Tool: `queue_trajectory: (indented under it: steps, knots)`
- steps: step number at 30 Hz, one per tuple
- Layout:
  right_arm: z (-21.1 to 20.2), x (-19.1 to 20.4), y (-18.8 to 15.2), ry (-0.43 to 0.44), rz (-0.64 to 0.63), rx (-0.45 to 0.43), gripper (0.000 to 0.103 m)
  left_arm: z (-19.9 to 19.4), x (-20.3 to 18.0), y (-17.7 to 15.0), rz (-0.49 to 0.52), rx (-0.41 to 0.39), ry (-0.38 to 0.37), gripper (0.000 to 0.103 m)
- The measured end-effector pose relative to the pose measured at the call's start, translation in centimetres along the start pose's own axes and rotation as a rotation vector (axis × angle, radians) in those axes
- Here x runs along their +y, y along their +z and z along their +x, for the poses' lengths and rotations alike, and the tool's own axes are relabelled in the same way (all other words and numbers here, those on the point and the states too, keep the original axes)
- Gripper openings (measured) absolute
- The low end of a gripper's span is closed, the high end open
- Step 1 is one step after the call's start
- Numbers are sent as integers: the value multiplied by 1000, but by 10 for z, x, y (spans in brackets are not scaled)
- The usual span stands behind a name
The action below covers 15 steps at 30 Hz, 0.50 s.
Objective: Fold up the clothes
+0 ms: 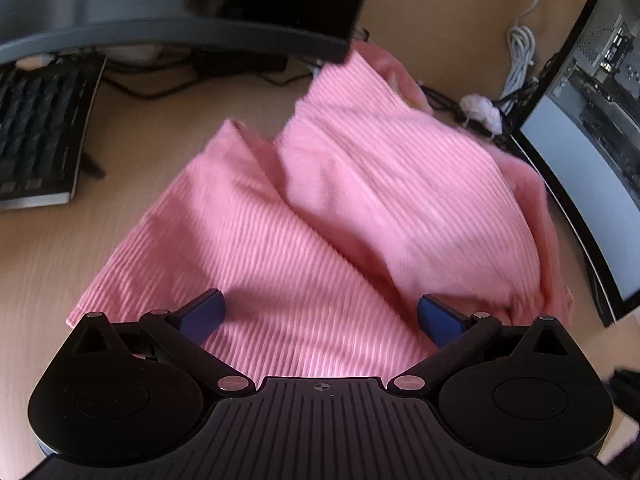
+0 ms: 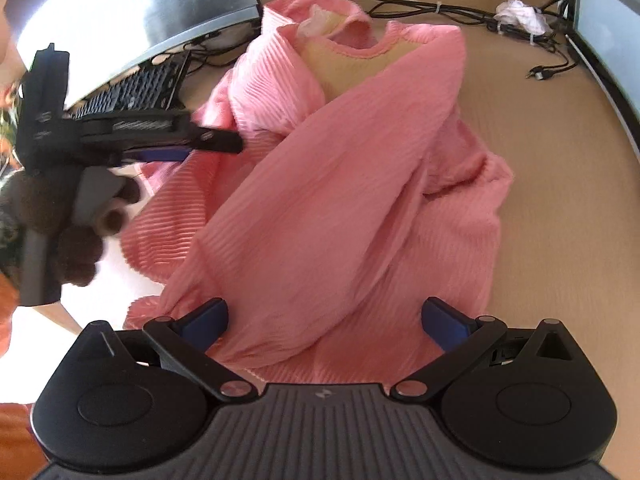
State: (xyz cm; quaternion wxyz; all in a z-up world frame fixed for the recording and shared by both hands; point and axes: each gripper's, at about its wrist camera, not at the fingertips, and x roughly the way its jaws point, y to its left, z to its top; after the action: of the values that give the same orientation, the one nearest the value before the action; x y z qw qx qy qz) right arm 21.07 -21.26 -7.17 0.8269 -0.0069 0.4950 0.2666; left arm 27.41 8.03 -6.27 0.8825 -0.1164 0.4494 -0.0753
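Pink ribbed garment lies crumpled on the wooden desk, neckline toward the monitors. At far left, a black keyboard. The left gripper hovers over the cloth, blue fingers spread wide, holding nothing. The right gripper likewise stands wide apart above the fabric. Cables run along the desk's far right.

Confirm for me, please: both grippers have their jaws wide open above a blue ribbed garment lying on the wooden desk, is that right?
Not quite: the ribbed garment is pink, not blue, as both wrist views show. The rest holds: the left gripper and right gripper have jaws wide open above it on the wooden desk.
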Motion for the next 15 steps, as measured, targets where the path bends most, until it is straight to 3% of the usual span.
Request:
queue_trajectory:
  steps: [4,10,12,15]
  knots:
    - [-16,-27,-6,-87,-42,-1,103,-20,-17,-35,-51,48,-35,103]
    - [-63,-20,3,-205,-143,-235,103,-47,-44,-74,-105,157,-122,103]
    - [-75,-11,11,-194,-166,-319,103,-56,-44,-71,-103,117,-82,103]
    - [-68,7,30,-114,-203,-363,103,-71,-49,-59,29,8,93,103]
